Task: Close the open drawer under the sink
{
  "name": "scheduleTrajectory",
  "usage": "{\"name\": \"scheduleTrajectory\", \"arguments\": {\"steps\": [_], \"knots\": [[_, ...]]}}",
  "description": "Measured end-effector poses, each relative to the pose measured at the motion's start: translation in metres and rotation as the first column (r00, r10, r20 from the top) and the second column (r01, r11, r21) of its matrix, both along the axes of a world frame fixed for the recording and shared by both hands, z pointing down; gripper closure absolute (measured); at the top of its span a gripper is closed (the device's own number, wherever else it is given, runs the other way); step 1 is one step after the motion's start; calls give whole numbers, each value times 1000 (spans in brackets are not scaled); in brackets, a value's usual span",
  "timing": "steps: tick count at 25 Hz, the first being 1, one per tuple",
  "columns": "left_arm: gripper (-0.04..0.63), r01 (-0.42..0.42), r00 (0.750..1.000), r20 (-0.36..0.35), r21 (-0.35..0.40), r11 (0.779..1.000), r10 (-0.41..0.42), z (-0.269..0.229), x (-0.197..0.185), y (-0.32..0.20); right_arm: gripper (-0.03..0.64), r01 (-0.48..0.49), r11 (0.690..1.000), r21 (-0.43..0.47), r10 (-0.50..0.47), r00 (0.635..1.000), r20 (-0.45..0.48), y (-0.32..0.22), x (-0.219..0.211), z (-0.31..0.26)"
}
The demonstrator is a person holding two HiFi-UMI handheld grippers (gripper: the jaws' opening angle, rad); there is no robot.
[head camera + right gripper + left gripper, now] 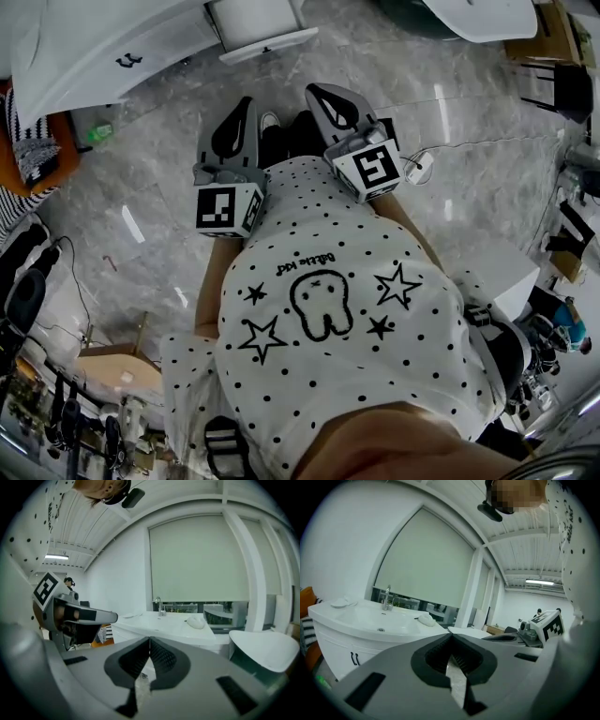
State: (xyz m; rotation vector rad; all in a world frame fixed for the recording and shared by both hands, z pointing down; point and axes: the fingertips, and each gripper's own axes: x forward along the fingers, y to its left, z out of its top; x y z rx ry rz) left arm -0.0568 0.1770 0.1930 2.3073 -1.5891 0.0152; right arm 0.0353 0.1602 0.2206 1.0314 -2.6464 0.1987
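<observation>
I have both tools clenched and empty. The left gripper (244, 105), a grey two-jaw tong with a black-and-white marker cube (228, 208) at its back, has its ribbed pads pressed together at the tips (451, 637), with nothing between them and only grey floor showing through the slot below. The right gripper (315, 92) is the same: its jaws meet at the tips (149, 641), grasp nothing and touch nothing. The two sit side by side, close but apart, in front of my white polka-dot shirt (319, 281) and over the grey marble floor (450, 103). Ahead of both sets of tips stands the white curved vanity cabinet (94, 56) with its black handle (128, 61). Just beyond the left gripper's tips a white box-shaped drawer (258, 21) juts out from the cabinet front, so it looks pulled out, well apart from either gripper. From the left gripper view, the white oval sink (379, 620) with its chrome tap (387, 597) lies ahead and to the left of the jaws. From the right gripper view, the sink (164, 623) is straight ahead, above the jaw tips.
</observation>
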Motion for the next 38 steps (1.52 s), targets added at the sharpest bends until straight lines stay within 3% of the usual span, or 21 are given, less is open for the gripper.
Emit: {"name": "scheduleTrajectory", "arguments": {"steps": [17,25,28,33,38], "knots": [[589,-19,998,-67,18,1000,20,-5,22,-31,603,43,998,-48,-44,999,-19,-37,13,7],[589,66,995,-69,-29,997,-68,2,24,-69,603,67,995,-74,-68,998,-11,-77,31,9],[589,118,991,-58,-36,992,-120,7,8,-93,603,83,994,-72,-83,997,-1,-101,29,13],[589,214,975,-50,-13,977,-215,9,-54,-155,603,111,992,-66,-111,994,6,-173,-9,16],[589,290,956,-43,23,957,-289,1,-78,-155,603,127,991,-46,-127,992,15,-179,-14,11]]}}
